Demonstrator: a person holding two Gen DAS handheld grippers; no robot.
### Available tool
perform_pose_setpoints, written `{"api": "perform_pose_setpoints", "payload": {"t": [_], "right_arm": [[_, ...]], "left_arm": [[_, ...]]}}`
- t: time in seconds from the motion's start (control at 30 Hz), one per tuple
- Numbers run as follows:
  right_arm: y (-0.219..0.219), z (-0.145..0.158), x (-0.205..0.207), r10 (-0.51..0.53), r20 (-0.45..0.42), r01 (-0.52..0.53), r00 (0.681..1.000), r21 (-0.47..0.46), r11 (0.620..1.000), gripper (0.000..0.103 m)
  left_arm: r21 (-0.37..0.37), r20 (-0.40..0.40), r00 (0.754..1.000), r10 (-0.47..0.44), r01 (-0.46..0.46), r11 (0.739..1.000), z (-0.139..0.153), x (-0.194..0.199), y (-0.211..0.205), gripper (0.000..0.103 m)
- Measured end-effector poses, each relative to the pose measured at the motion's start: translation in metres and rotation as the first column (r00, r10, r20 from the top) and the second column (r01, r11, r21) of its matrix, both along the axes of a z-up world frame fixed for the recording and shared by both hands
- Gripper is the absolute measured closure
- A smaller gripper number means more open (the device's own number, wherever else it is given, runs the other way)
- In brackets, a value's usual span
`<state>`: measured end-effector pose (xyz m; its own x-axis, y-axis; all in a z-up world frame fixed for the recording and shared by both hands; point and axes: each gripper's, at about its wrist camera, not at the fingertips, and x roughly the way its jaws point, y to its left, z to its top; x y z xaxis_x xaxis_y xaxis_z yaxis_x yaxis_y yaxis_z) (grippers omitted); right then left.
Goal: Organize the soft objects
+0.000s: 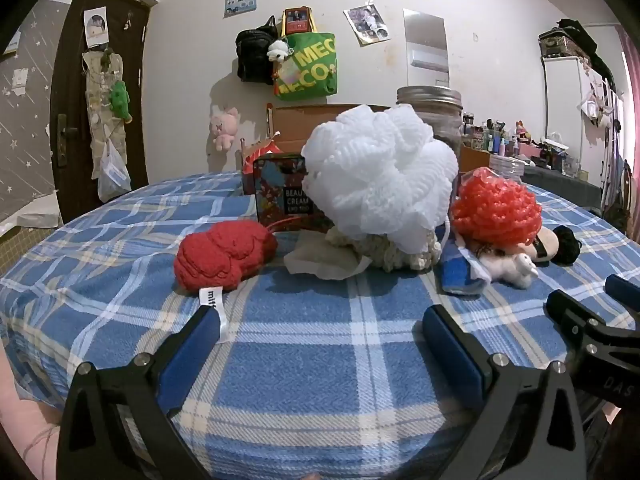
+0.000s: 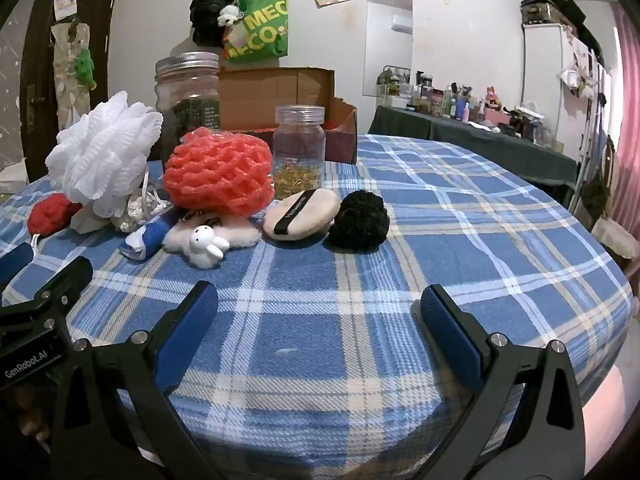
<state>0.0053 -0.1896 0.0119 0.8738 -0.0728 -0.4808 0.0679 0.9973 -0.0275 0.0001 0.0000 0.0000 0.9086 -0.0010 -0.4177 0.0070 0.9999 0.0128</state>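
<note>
Both grippers wide open, nothing held: left gripper (image 1: 322,322) and right gripper (image 2: 318,300) hover over bare cloth at the desk's near edge.

Soft stuff is heaped mid-desk. White bath pouf (image 1: 380,172) sits on top of a cream knit (image 1: 400,250); I'd lift it first, pinching deep since the mesh compresses. Then red mesh ball (image 2: 220,172), which leans on the plush rabbit (image 2: 206,246). Red knit (image 1: 224,258) lies apart toward the left edge, black pom (image 2: 360,220) and powder puff (image 2: 300,212) toward the right: easy single picks.

Mind the jars (image 2: 188,108) just behind the heap.

Desk: blue plaid cloth (image 2: 460,240), cardboard box (image 2: 280,96) at the far edge. Cluttered bedroom, tote bag (image 1: 308,66) on the wall.
</note>
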Motion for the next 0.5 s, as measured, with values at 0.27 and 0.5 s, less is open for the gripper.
{"api": "perform_pose_setpoints", "payload": {"t": [0.27, 0.5], "right_arm": [[-0.0004, -0.0002, -0.0001, 0.000, 0.002, 0.000, 1.000, 0.004, 1.000, 0.000], [-0.0003, -0.0004, -0.0002, 0.000, 0.003, 0.000, 1.000, 0.004, 1.000, 0.000]], "left_arm": [[-0.006, 0.001, 1.000, 0.000, 0.000, 1.000, -0.0001, -0.0001, 0.0002, 0.000], [-0.007, 0.001, 1.000, 0.000, 0.000, 1.000, -0.0001, -0.0001, 0.0002, 0.000]]}}
